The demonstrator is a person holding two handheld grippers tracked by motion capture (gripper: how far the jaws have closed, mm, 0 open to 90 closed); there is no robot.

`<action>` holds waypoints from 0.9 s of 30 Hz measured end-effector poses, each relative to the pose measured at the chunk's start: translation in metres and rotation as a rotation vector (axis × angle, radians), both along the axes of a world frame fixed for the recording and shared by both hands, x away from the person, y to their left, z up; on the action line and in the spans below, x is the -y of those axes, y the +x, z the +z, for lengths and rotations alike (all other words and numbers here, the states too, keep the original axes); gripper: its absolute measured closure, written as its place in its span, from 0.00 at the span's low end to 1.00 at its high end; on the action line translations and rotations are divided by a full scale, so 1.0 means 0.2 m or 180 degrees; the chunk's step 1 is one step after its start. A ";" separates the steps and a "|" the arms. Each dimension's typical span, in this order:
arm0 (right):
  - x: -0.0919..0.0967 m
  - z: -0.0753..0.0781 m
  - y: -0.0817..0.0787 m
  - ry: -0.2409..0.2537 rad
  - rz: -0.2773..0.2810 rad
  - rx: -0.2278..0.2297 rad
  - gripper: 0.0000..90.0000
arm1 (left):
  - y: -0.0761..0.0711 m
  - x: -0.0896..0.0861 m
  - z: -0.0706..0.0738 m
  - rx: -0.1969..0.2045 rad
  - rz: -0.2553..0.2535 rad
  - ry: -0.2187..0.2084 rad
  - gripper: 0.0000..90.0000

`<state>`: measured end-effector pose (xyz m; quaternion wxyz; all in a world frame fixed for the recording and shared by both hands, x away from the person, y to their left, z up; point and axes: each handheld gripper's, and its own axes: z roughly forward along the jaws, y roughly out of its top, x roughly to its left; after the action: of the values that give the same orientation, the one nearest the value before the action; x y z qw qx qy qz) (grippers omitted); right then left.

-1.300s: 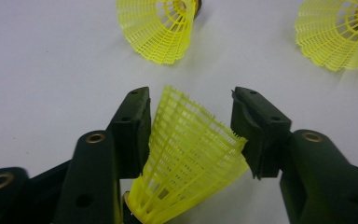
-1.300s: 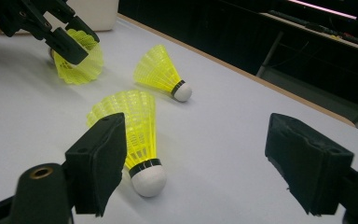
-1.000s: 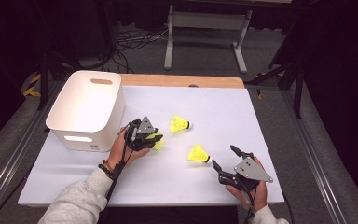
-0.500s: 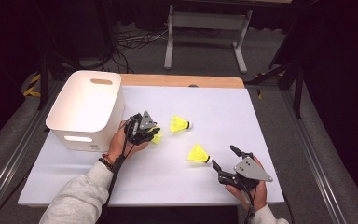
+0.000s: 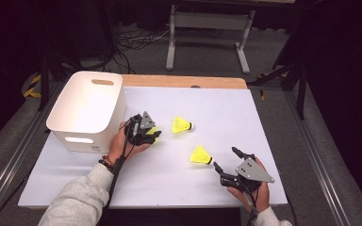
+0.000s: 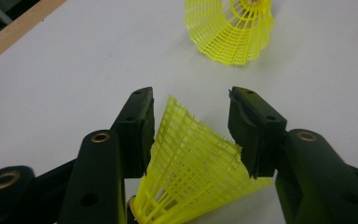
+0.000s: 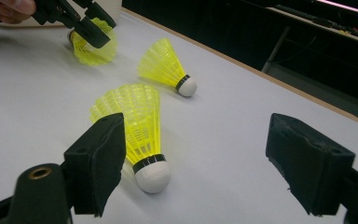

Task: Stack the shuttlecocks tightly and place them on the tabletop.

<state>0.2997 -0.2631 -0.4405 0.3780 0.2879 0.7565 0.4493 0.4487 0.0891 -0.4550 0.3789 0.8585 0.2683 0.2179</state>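
The left gripper [image 6: 191, 128] has just been opening and is loosening around its shuttlecock [image 6: 193, 172], at the bin's [image 5: 87, 110] four o'clock. The right gripper [image 7: 193, 158] is waiting spread beside another shuttlecock [image 7: 133, 126], which is lying at its ten o'clock.

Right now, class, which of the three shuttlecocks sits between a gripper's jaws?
The one by the white bin: this shuttlecock sits between the left gripper jaws, which have just been opening. The other two lie free on the table.
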 end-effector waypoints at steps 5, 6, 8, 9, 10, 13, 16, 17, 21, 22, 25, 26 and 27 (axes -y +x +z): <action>0.00 0.00 0.00 0.0001 0.0001 -0.0007 0.23 | 0.00 0.00 0.01 0.0035 -0.0032 -0.0058 0.55; 0.00 0.00 0.00 0.0000 0.0004 -0.0007 0.23 | -0.01 0.00 0.01 0.0035 -0.0041 -0.0062 0.53; 0.00 0.00 0.00 0.0007 0.0003 -0.0001 0.23 | -0.01 0.00 0.02 0.0054 -0.0059 -0.0075 0.51; 0.00 0.00 0.00 0.0010 0.0002 0.0004 0.23 | -0.02 0.00 0.02 0.0072 -0.0056 -0.0089 0.51; 0.00 0.00 0.00 0.0013 -0.0001 0.0004 0.23 | -0.02 0.00 0.03 0.0081 -0.0064 -0.0088 0.50; 0.00 0.00 0.00 0.0016 0.0000 0.0003 0.23 | -0.03 -0.01 0.05 0.0136 -0.0146 -0.0119 0.50; 0.00 0.00 0.00 0.0005 0.0001 0.0001 0.23 | -0.05 0.00 0.06 0.0170 -0.0144 -0.0130 0.47; 0.00 0.00 0.00 0.0005 0.0000 0.0002 0.23 | -0.05 0.00 0.06 0.0193 -0.0130 -0.0141 0.45; 0.00 0.00 -0.01 0.0007 0.0004 0.0006 0.24 | -0.08 -0.01 0.10 0.0284 -0.0183 -0.0187 0.44; 0.00 0.00 0.00 0.0008 0.0003 0.0005 0.24 | -0.10 -0.02 0.12 0.0312 -0.0208 -0.0226 0.44; 0.01 0.01 -0.01 0.0018 -0.0014 0.0011 0.24 | -0.15 -0.06 0.16 0.0422 -0.0301 -0.0272 0.39; 0.01 0.01 -0.01 0.0018 -0.0014 0.0011 0.24 | -0.15 -0.06 0.16 0.0422 -0.0301 -0.0272 0.38; 0.01 0.01 -0.01 0.0020 -0.0015 0.0012 0.24 | -0.18 -0.07 0.16 0.0471 -0.0341 -0.0296 0.38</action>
<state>0.2981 -0.2649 -0.4392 0.3796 0.2900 0.7538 0.4513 0.4134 0.1036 -0.4221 0.4483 0.8346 0.2031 0.2474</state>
